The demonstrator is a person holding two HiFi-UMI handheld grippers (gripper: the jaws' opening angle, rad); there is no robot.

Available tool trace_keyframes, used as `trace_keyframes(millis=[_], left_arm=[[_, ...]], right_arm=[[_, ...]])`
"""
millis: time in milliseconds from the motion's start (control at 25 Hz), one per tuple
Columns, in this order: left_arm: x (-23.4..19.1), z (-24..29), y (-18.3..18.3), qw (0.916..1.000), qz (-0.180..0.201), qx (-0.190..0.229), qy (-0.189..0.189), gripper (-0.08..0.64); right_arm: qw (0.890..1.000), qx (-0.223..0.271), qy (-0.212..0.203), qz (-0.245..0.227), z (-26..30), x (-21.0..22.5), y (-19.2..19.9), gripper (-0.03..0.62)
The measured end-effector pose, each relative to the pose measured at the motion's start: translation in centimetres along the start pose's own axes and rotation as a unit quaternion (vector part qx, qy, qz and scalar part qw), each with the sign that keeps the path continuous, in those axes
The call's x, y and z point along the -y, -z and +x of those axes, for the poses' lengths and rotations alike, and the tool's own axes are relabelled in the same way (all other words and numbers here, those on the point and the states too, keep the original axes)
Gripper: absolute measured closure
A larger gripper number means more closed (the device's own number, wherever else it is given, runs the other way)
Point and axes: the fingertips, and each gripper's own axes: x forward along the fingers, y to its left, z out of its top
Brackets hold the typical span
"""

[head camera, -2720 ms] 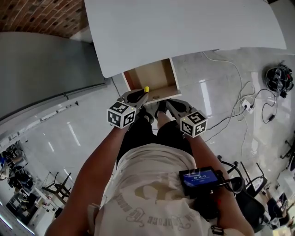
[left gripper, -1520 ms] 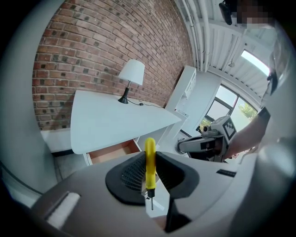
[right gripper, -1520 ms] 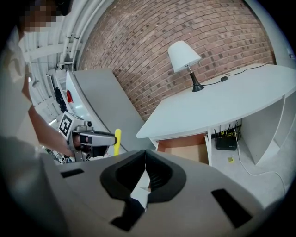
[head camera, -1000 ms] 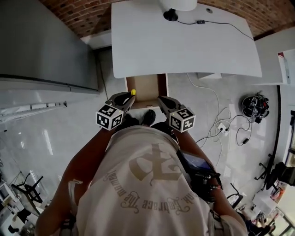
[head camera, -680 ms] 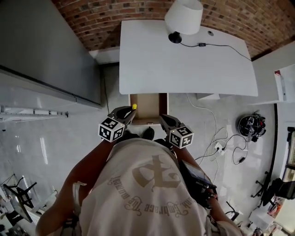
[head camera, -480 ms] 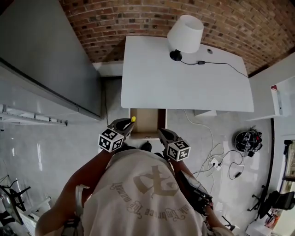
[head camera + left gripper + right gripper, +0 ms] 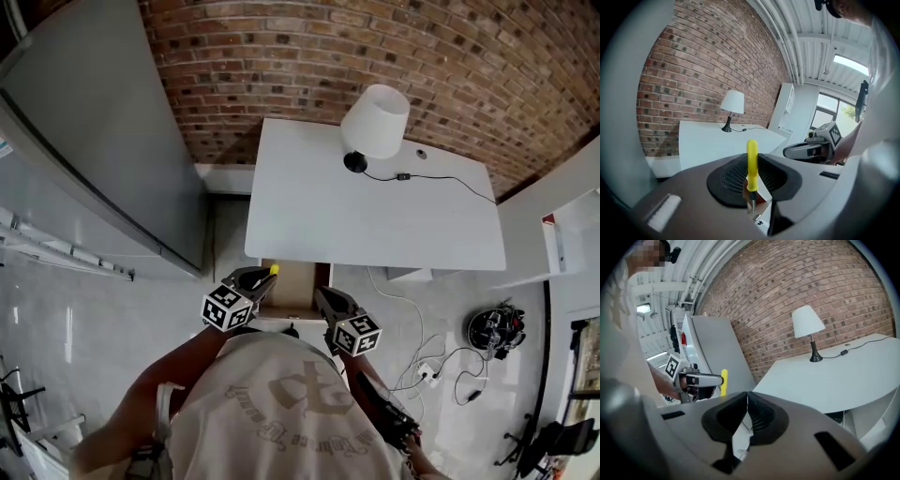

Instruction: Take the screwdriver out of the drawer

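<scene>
My left gripper point(image 7: 263, 278) is shut on a yellow-handled screwdriver point(image 7: 752, 161). The tool stands upright between the pads, and its metal shaft points down behind them. In the head view the yellow handle tip point(image 7: 274, 269) sticks out just above the open wooden drawer point(image 7: 298, 284) under the white table point(image 7: 375, 211). My right gripper point(image 7: 322, 298) hovers beside the left one, over the drawer's right side. It is shut with nothing between its pads. The right gripper view shows the left gripper point(image 7: 701, 379) and the screwdriver point(image 7: 724, 381) off to the left.
A white lamp point(image 7: 375, 122) with a black base and cord stands at the table's back by the brick wall point(image 7: 328, 47). A tall grey cabinet point(image 7: 94, 141) is on the left. Cables and a black device point(image 7: 492, 328) lie on the floor at the right.
Both grippers have risen, the left one still holding the screwdriver. The head view has tilted up, so the drawer looks smaller and the lamp and brick wall have come into sight.
</scene>
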Motion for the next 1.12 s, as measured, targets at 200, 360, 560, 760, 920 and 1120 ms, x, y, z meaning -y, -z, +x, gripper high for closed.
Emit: trace_keyframes(millis=[200, 360, 560, 760, 920, 1120], left_arm=[[1.0, 0.2, -0.8, 0.9999, -0.006, 0.014, -0.002, 0.494], [1.8, 0.6, -1.7, 0.9996, -0.005, 0.028, -0.003, 0.494], [2.9, 1.2, -1.9, 0.9993, -0.004, 0.036, -0.003, 0.494], [2.9, 0.7, -1.0, 0.9996, -0.010, 0.025, -0.009, 0.494], [2.4, 0.5, -1.4, 0.9995, -0.012, 0.025, -0.016, 0.494], [2.1, 0.6, -1.2, 0.9996, -0.013, 0.020, -0.017, 0.494]], right_arm=[[0.999, 0.013, -0.025, -0.020, -0.7, -0.7, -1.3, 0.586], [0.998, 0.019, -0.048, -0.035, -1.0, -0.9, -2.3, 0.586], [0.997, 0.016, -0.059, -0.049, -1.3, -0.7, -2.5, 0.586], [0.997, 0.011, -0.062, -0.046, -1.4, -0.6, -2.2, 0.586], [0.997, 0.004, -0.064, -0.050, -1.0, -0.2, -2.5, 0.586], [0.997, -0.001, -0.064, -0.045, -0.5, 0.4, -2.5, 0.586]])
